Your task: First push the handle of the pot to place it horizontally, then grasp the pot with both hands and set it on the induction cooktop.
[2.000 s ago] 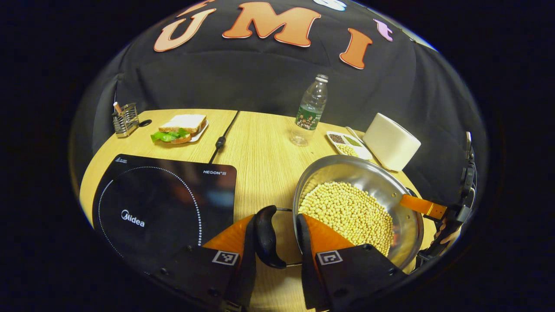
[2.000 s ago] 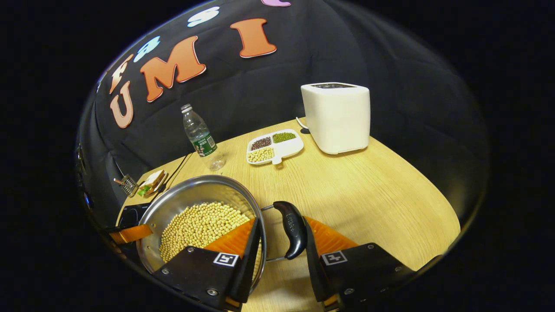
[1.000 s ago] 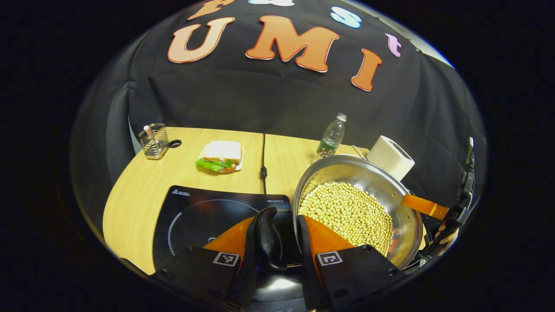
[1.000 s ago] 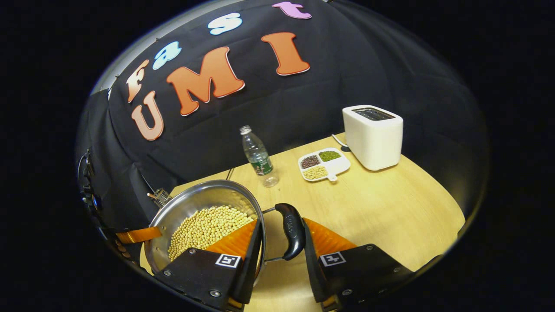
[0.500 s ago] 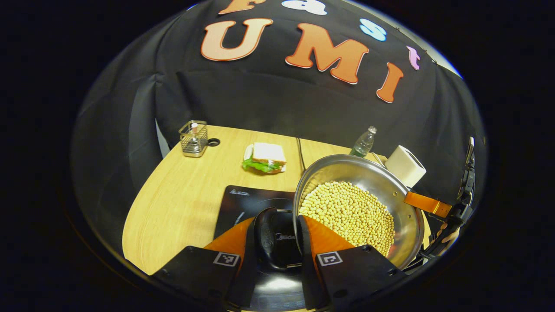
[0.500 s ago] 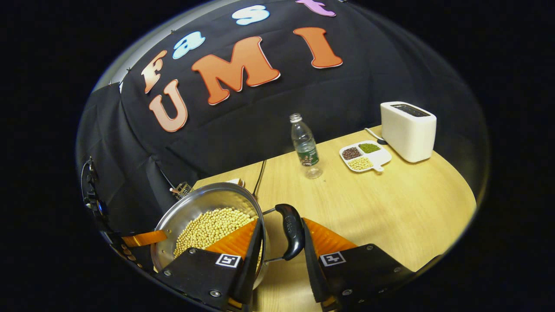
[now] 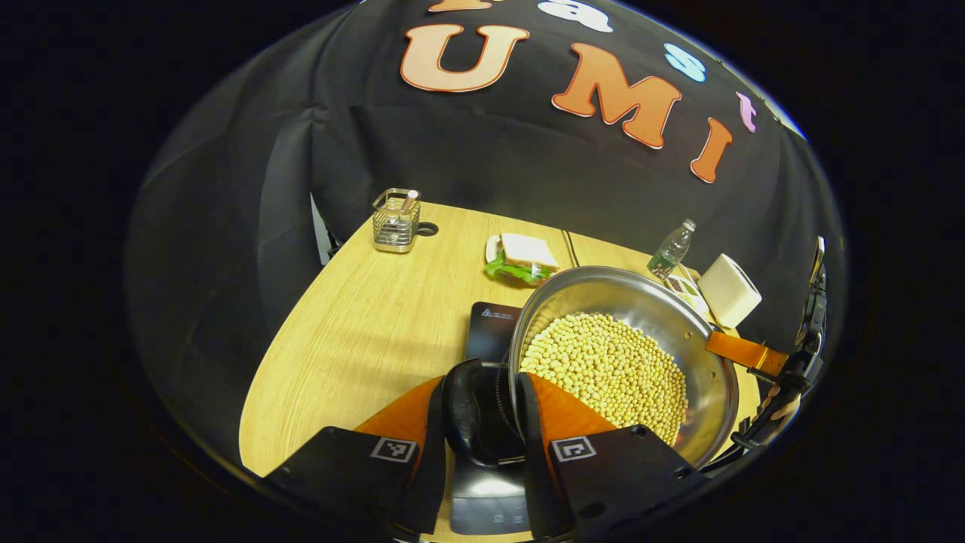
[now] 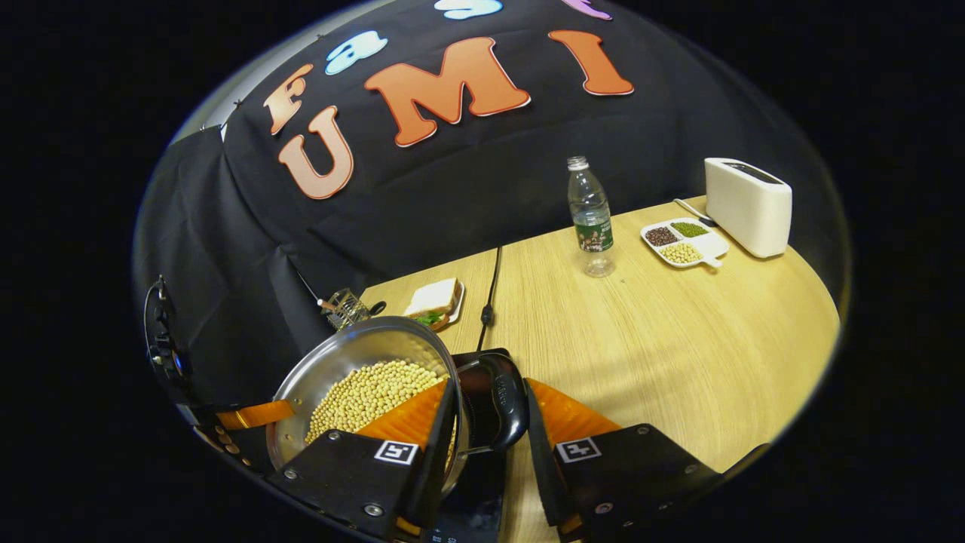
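Observation:
A steel pot [image 7: 709, 377] full of soybeans [image 7: 603, 366] is held between both grippers by its two black side handles. In the left gripper view, my left gripper [image 7: 482, 386] is shut on the near handle [image 7: 466, 415]. The right gripper [image 7: 780, 377] grips the far rim side. In the right gripper view, my right gripper [image 8: 490, 392] is shut on the other handle [image 8: 507, 400], and the left gripper [image 8: 241, 416] shows beyond the pot [image 8: 339, 358]. The black induction cooktop [image 7: 491, 332] [image 8: 482, 475] lies right under the pot. Whether the pot touches it is hidden.
On the wooden table [image 8: 678, 339] stand a wire rack [image 7: 396, 220], a sandwich plate [image 7: 525, 256], a water bottle [image 8: 592, 219], a divided bean tray [image 8: 682, 243] and a white toaster [image 8: 746, 205]. The cooktop's cable [image 8: 490, 294] runs to the back wall.
Both grippers have carried the pot leftward across the table, from beside the cooktop to above it. The grips on the handles are unchanged.

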`<state>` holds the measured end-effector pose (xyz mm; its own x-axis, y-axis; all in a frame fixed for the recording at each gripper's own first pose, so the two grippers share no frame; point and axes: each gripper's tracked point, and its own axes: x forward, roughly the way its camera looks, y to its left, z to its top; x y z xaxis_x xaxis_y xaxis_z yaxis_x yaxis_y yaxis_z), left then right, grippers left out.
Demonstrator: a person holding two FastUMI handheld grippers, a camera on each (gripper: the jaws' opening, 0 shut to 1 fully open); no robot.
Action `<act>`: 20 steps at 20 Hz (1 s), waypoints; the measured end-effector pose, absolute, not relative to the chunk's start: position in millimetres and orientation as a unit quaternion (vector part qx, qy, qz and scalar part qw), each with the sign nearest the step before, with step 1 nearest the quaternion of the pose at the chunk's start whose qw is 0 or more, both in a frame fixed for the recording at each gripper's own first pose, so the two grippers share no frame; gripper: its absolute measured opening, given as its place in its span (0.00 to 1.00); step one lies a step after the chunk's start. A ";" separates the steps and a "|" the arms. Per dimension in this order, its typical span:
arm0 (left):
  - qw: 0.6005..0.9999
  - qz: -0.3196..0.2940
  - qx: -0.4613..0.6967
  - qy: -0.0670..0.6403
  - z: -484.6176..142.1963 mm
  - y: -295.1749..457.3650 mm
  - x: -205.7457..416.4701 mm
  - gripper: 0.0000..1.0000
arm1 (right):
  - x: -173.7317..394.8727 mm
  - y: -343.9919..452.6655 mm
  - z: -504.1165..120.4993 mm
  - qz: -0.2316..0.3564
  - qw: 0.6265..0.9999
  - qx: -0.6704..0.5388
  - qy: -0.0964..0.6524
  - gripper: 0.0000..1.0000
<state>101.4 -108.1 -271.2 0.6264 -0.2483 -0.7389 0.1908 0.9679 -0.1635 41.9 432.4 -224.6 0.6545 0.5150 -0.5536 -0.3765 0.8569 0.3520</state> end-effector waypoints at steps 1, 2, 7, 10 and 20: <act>0.900 -0.121 -0.037 0.417 -274.1 -102.8 102.3 0.52 | 38.8 436.7 -228.4 0.248 0.903 0.099 0.337 0.52; 0.899 -0.120 -0.041 0.419 -277.6 -97.8 103.2 0.51 | 36.9 440.9 -231.8 0.248 0.902 0.096 0.339 0.52; 0.896 -0.128 -0.040 0.423 -290.4 -91.5 106.0 0.51 | 34.6 447.0 -239.4 0.244 0.906 0.085 0.337 0.52; 0.895 -0.131 -0.040 0.424 -297.7 -89.6 104.9 0.51 | 33.5 446.4 -246.9 0.242 0.903 0.083 0.345 0.52; 0.960 -0.071 0.072 0.263 -214.4 -55.4 124.6 0.99 | 60.0 373.3 -184.4 0.226 0.944 0.035 0.236 0.95</act>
